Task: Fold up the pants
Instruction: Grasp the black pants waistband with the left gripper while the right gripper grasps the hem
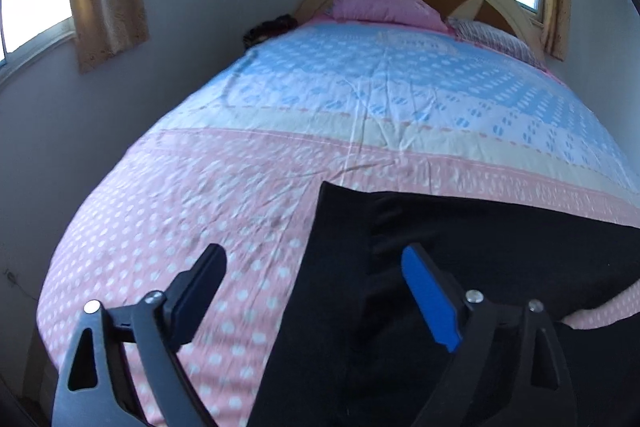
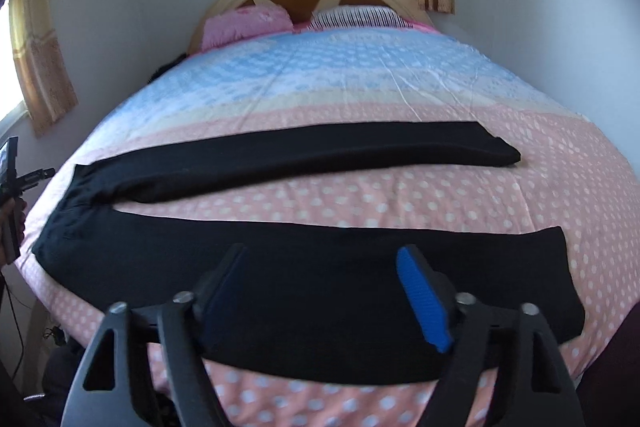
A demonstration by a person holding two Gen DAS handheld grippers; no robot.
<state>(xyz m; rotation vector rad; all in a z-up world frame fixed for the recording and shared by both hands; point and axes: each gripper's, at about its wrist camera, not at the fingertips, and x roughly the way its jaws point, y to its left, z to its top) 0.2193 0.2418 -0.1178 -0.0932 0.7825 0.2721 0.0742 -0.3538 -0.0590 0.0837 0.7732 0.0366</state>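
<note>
Black pants (image 2: 280,163) flat across pink end of bedspread (image 2: 360,83), legs spread apart, waist at your left. Right gripper (image 2: 320,291) wide open above near leg, left gripper (image 1: 316,291) wide open by waistband edge, both holding nothing. Grab one layer only and fold probably goes crooked, heads up.

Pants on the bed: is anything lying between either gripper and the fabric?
Nothing visible does. The black pants lie spread out alone on the dotted bedspread, with the open right gripper and open left gripper directly over them.
</note>
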